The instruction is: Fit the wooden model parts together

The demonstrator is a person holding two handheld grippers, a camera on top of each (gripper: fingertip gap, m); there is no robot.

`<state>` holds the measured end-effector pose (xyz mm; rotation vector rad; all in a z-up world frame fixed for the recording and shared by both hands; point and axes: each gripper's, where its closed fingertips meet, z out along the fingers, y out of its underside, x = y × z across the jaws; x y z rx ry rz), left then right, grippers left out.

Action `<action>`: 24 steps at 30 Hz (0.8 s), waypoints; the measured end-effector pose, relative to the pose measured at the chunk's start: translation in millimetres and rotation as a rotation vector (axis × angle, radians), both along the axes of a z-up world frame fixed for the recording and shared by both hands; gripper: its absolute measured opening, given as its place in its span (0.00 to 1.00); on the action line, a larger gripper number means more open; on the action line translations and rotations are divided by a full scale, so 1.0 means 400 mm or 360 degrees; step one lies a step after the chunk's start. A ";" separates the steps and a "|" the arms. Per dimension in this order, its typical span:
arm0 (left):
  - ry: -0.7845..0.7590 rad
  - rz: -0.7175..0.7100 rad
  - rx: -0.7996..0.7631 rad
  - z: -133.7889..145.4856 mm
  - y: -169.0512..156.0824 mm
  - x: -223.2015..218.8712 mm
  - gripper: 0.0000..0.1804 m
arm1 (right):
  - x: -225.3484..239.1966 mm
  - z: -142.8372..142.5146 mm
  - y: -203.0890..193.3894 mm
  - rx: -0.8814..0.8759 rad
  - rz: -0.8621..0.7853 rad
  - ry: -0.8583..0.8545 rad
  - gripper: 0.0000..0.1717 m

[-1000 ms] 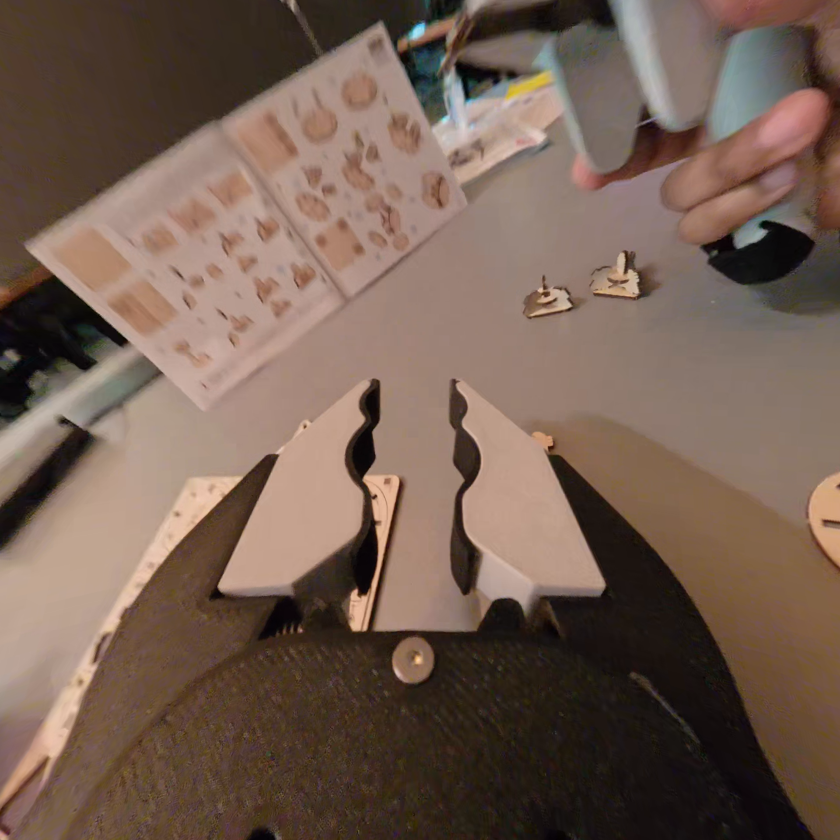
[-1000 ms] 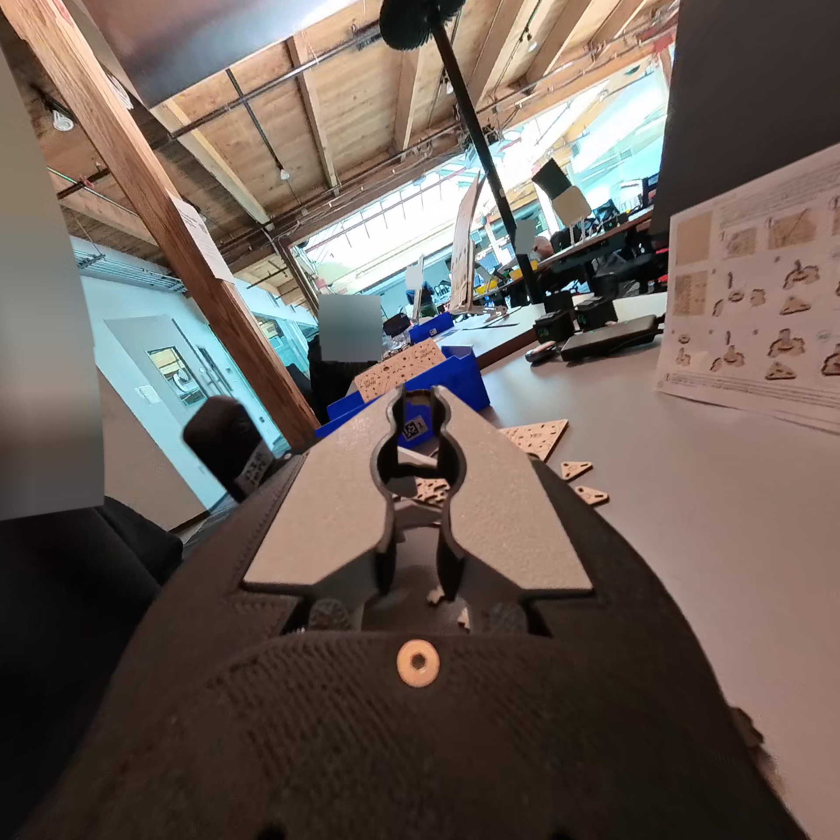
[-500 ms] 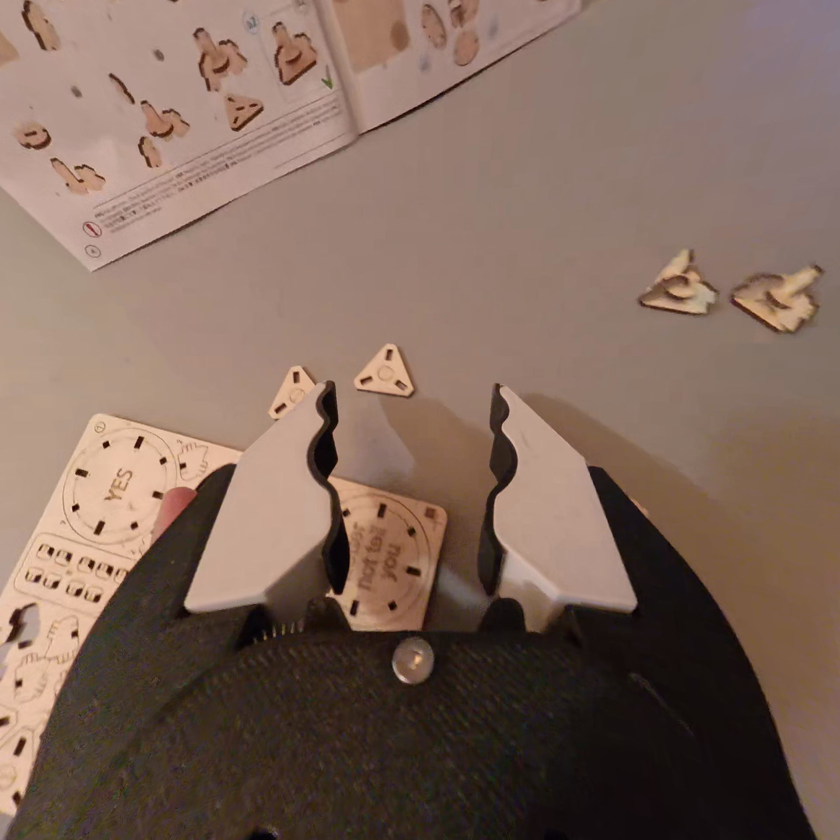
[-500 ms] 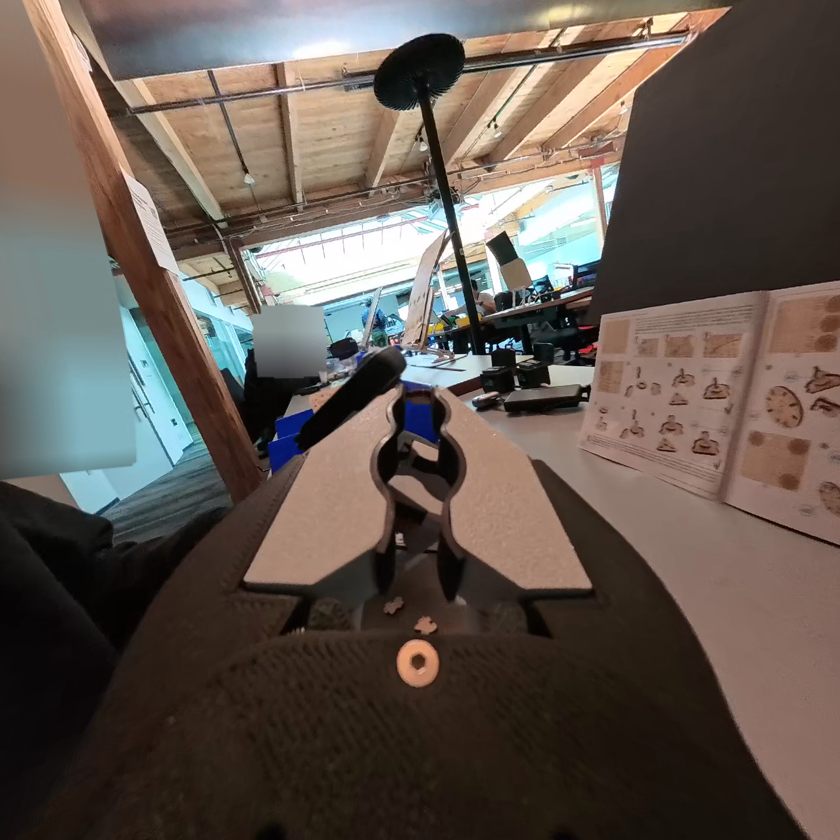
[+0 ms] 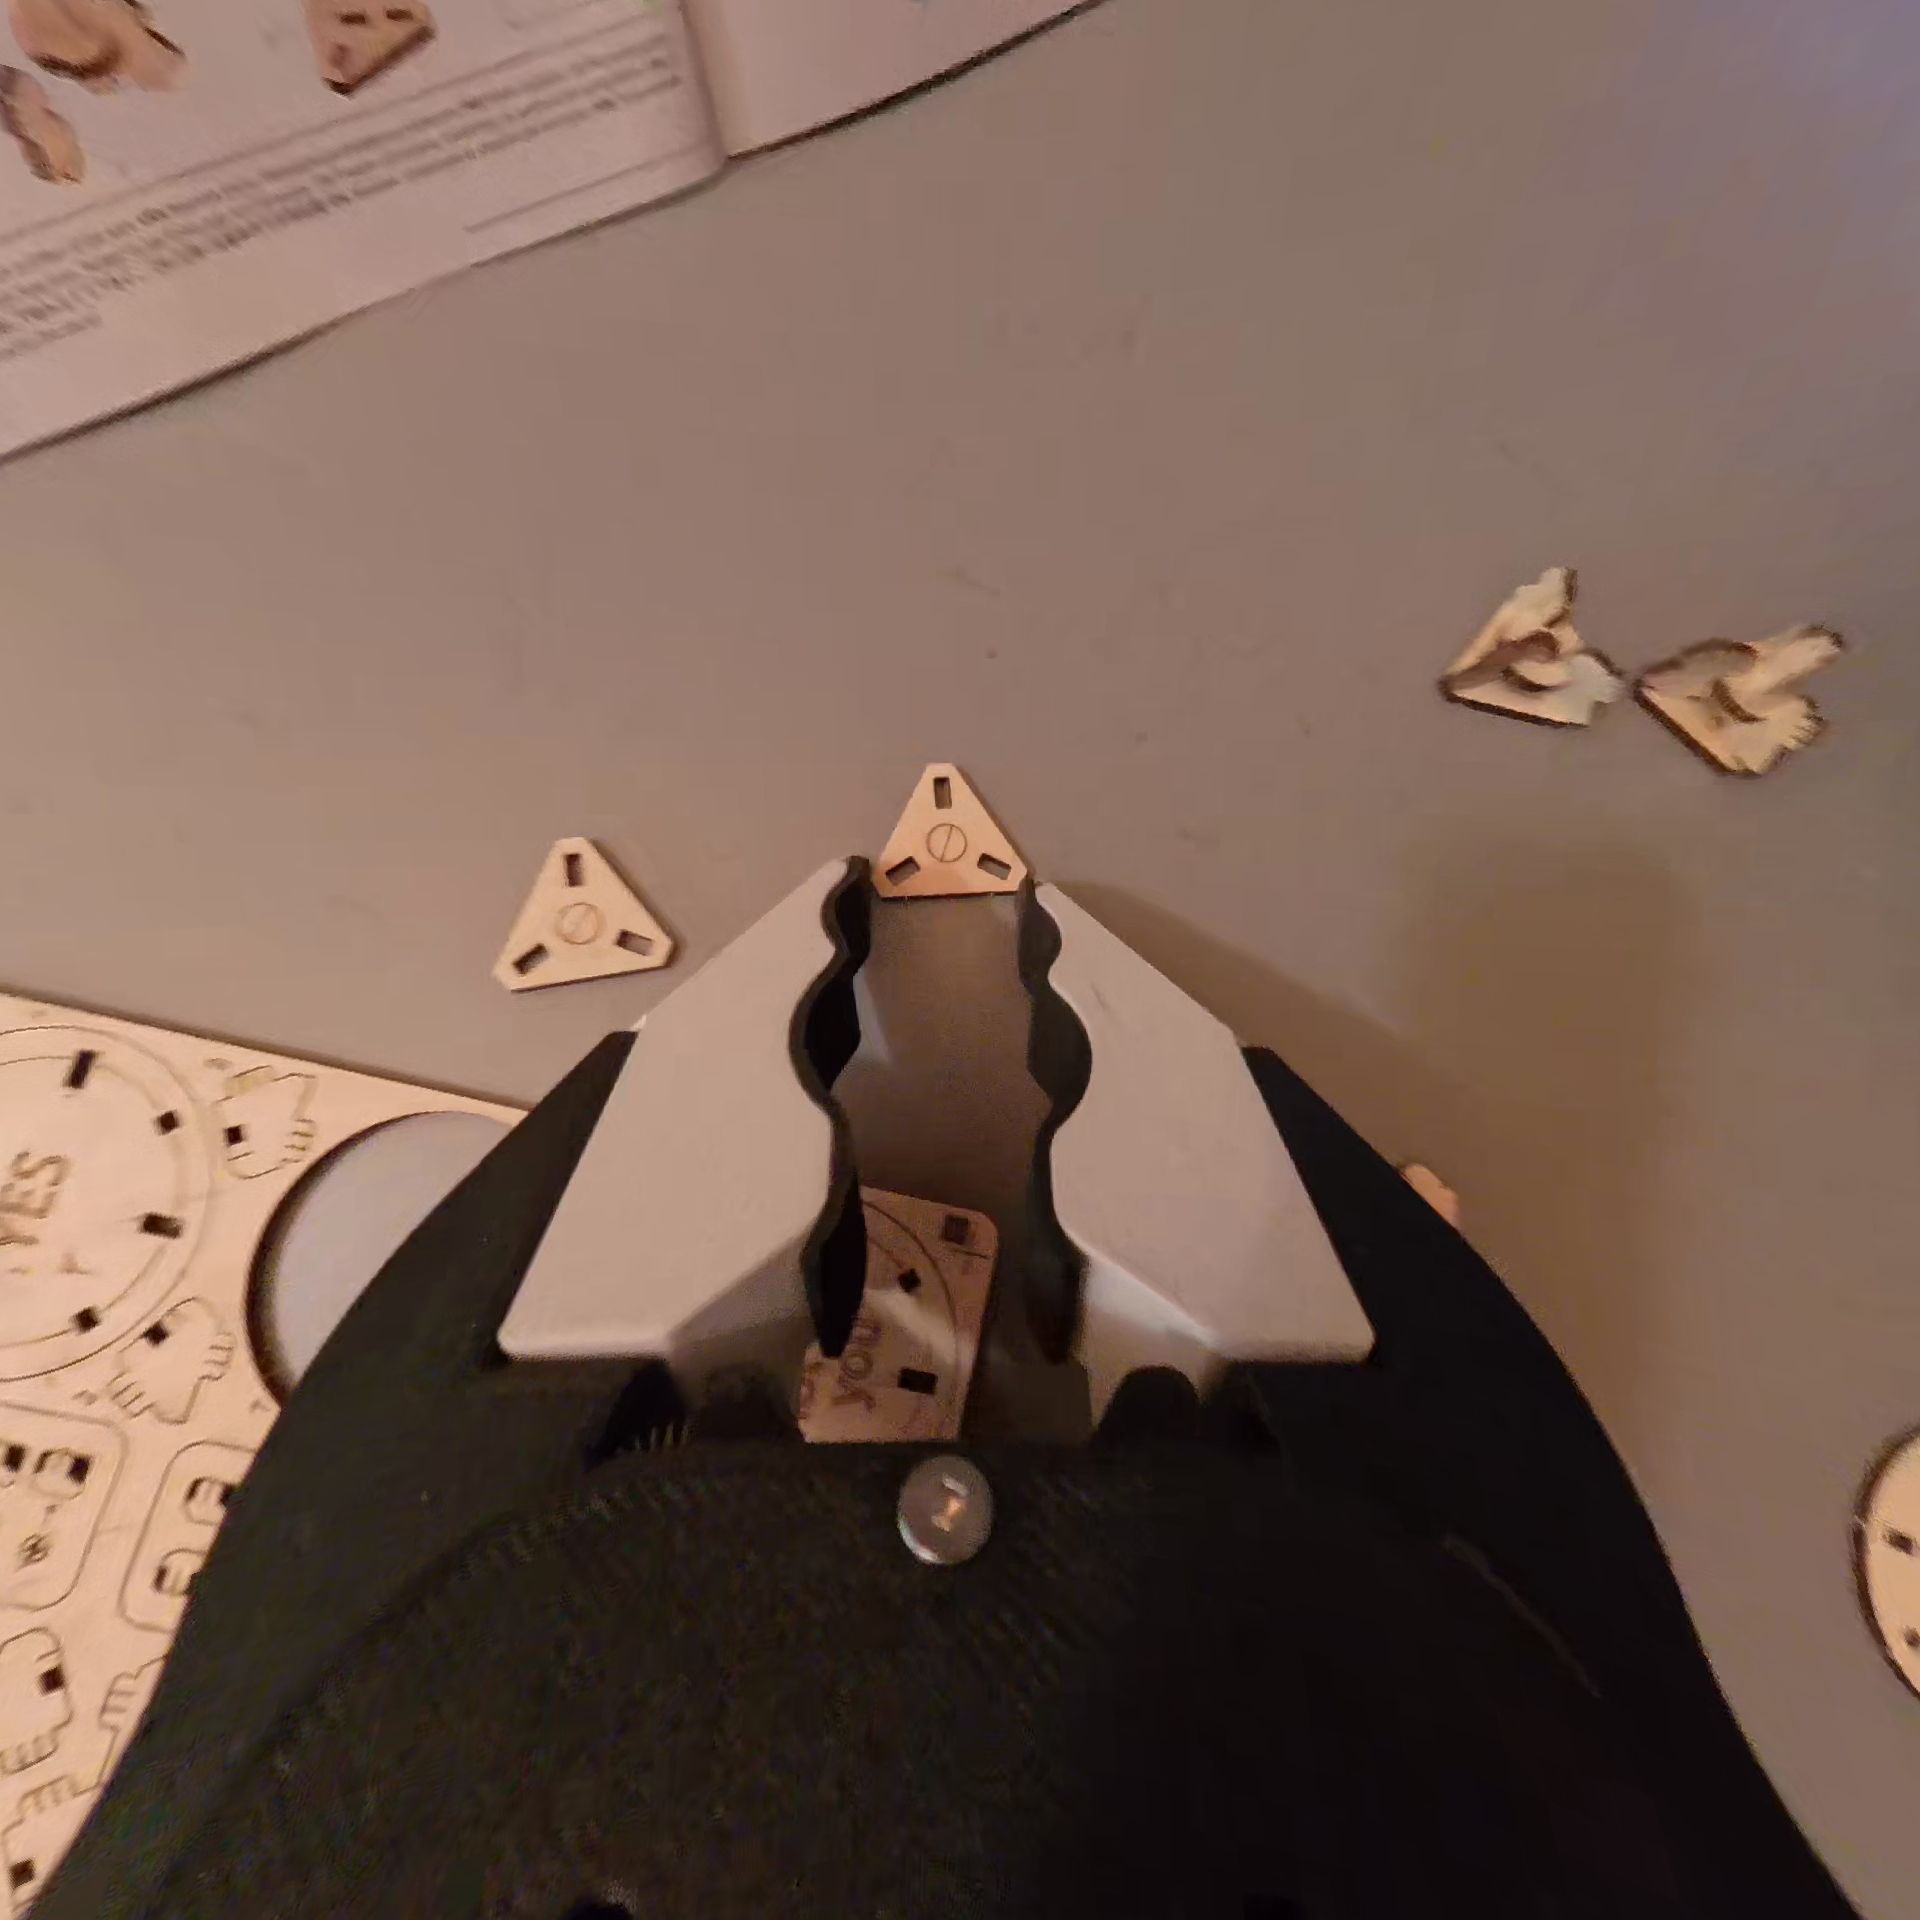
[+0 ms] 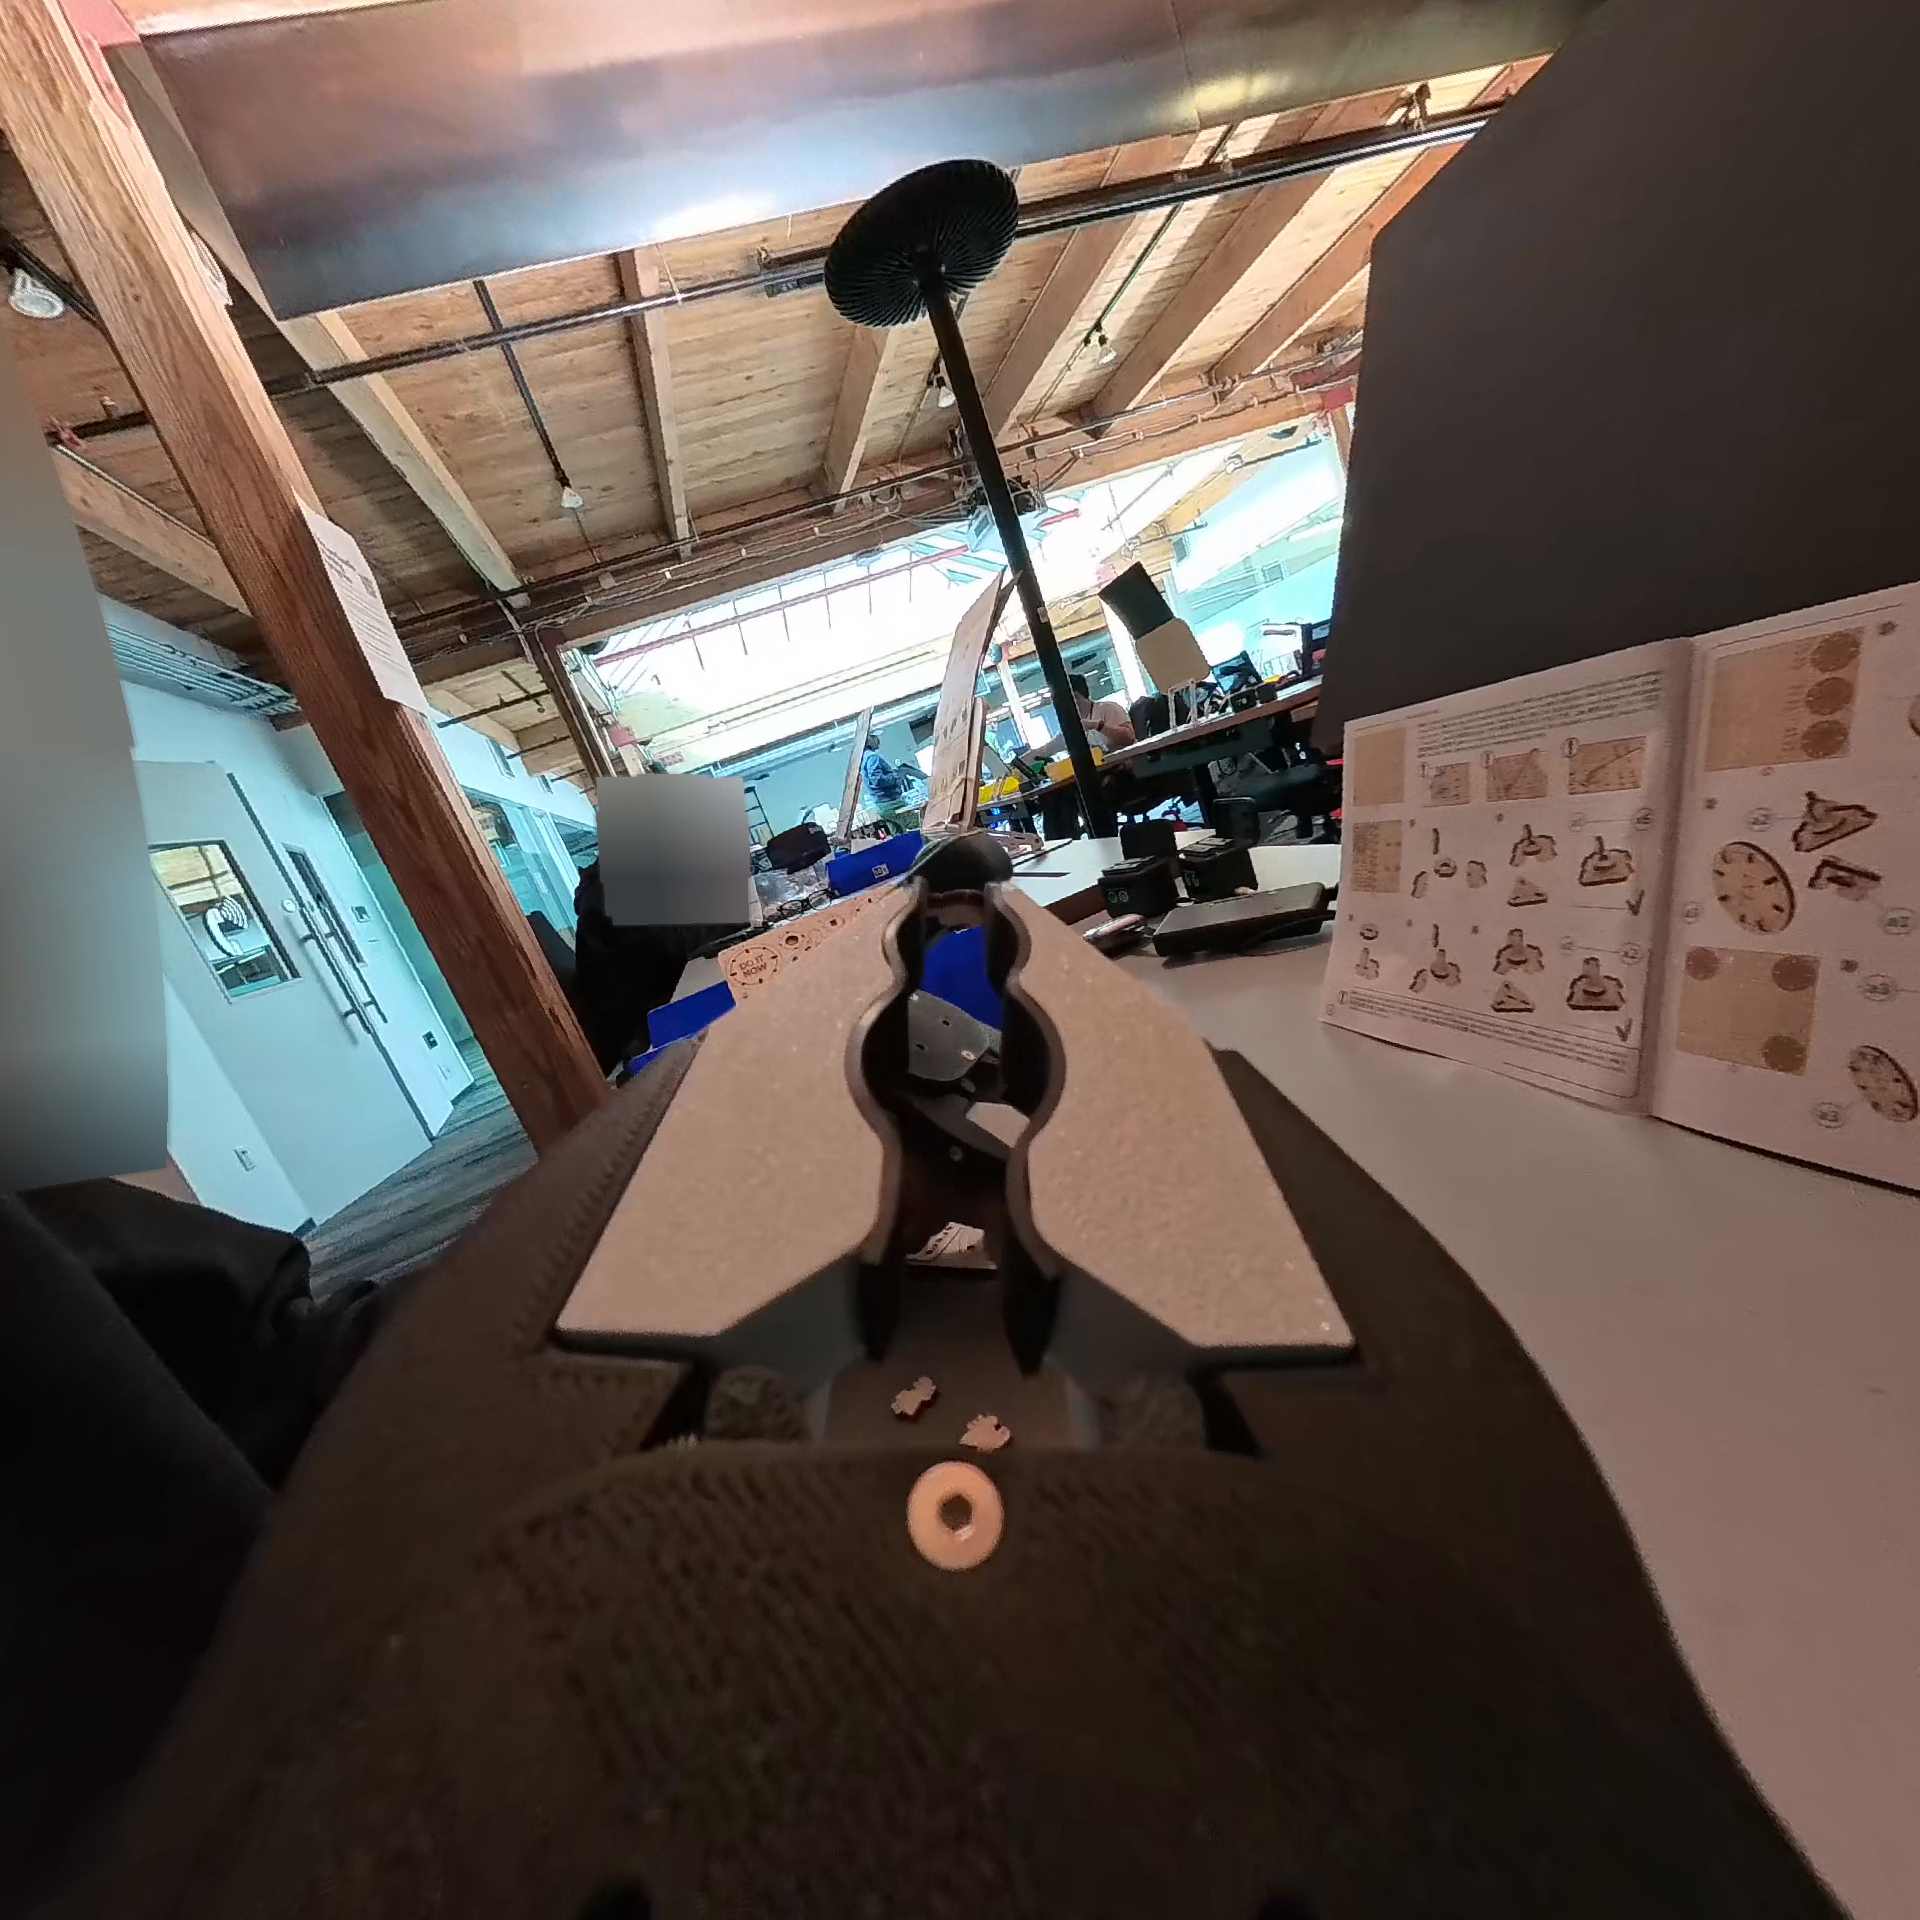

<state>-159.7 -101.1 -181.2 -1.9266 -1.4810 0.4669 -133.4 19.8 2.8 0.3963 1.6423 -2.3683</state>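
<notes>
Our left hand-held gripper [image 5: 940, 883] points down at the grey surface [image 5: 1143, 468]. Its jaws are narrow. A small flat wooden triangle [image 5: 943, 836] sits right at the tips. The two fingertips [image 5: 844, 883] look like they press on the triangle's two near corners. The rest of the triangle sticks out past the tips.

Another triangle [image 5: 582, 925] lies just to the left of the tips, not touching them. Under the left side of this hand-held gripper is a big wooden sheet [image 5: 125, 1195] with cut-out shapes. Far ahead and to the left lies an open paper booklet [image 5: 364, 156]. Ahead and to the right, well apart, sit two small built wooden pieces [image 5: 1527, 655]. A round wooden disc [image 5: 1896, 1558] peeks in behind and to the right.

Our right hand-held gripper [image 6: 956, 899] is up off the surface and points across the room. Its jaws are almost closed, and we cannot make out anything held in them. Two tiny wood bits [image 6: 914, 1395] lie on the surface below it. The booklet [image 6: 1662, 883] is ahead to its right.

What could go wrong? We think the triangle could slip. It is thin and flat, and only its corners touch the tips, so a small tilt could let it pop out. A hard squeeze might make it flip up or snap a corner. A push to the left could also bump the other triangle.
</notes>
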 end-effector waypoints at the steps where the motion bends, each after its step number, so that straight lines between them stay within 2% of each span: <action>1: -0.0015 -0.0034 0.0006 0.000 0.009 0.008 0.15 | -0.001 -0.001 0.000 0.0002 -0.0002 -0.0001 0.05; 3: -0.0044 -0.0124 0.0019 0.001 0.038 0.030 0.15 | -0.005 -0.001 0.001 -0.0003 -0.0004 -0.0009 0.05; 8: -0.0085 -0.0520 0.0371 0.040 0.230 0.118 0.15 | -0.013 0.000 0.007 -0.0018 -0.0012 -0.0031 0.05; 12: -0.0097 -0.0754 0.0382 0.054 0.330 0.174 0.15 | -0.013 0.001 0.008 -0.0027 0.0000 -0.0044 0.05; 17: -0.0169 -0.0900 0.0226 0.031 0.360 0.222 0.15 | -0.013 0.003 0.010 -0.0031 0.0007 -0.0045 0.04; 24: -0.0180 -0.0936 0.0205 0.035 0.354 0.242 0.15 | -0.015 0.006 0.017 -0.0045 0.0009 -0.0058 0.05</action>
